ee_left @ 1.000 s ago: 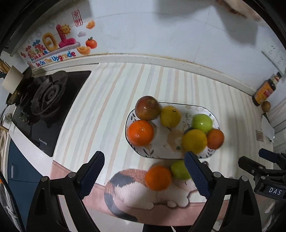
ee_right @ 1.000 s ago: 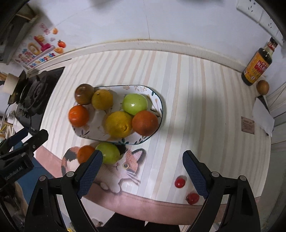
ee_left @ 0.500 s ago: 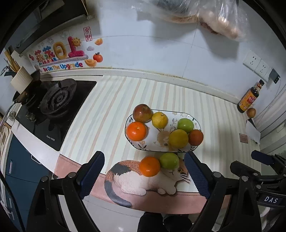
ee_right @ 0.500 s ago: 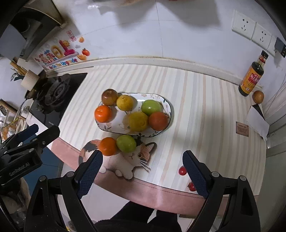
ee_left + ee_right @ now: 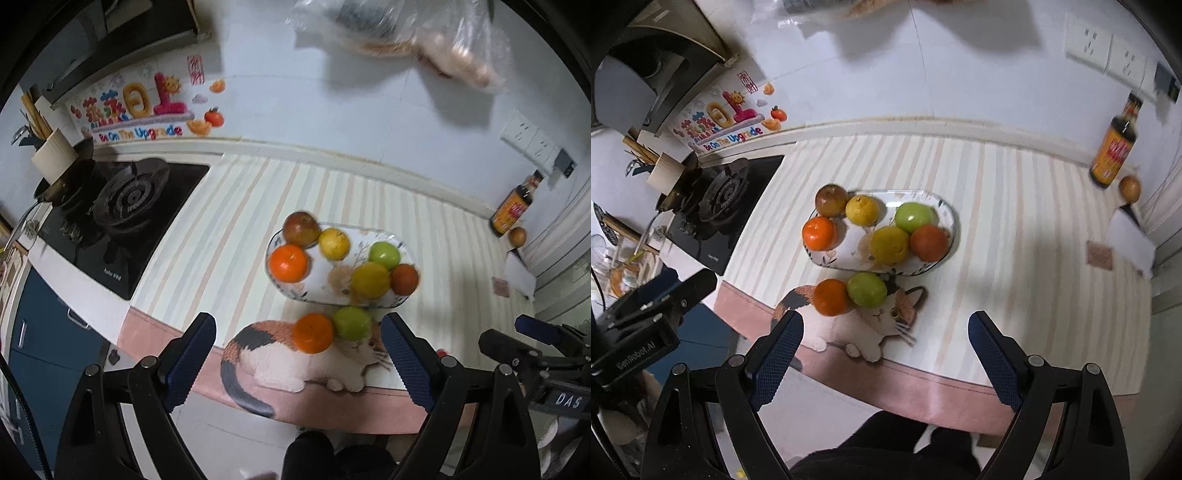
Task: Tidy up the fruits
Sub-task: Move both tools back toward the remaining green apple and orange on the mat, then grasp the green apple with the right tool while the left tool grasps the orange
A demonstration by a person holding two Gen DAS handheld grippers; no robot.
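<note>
Left gripper [image 5: 297,356]: held high over the near counter edge, looking down, jaws spread wide, nothing between them. Right gripper [image 5: 884,356]: same pose, jaws wide apart, empty.

Left view alone shows a plastic bag [image 5: 406,33] hanging on the wall and the right gripper's body at its right edge. Right view alone shows the wall sockets [image 5: 1104,48] clearly and the left gripper's body at its left edge.

Count, left to right. Plate [image 5: 951,214] on the striped counter [image 5: 1015,221] holds six fruits: brown-red apple [image 5: 831,200], orange [image 5: 819,233], lemon [image 5: 861,210], second yellow fruit [image 5: 889,245], green apple [image 5: 913,217], darker orange [image 5: 929,243]. Two fruits sit off the plate, just in front, on the cat picture [image 5: 871,328], touching: orange [image 5: 832,297], green apple [image 5: 867,290]. One stove [image 5: 724,199] far left; one sauce bottle [image 5: 1115,147] far right.
</note>
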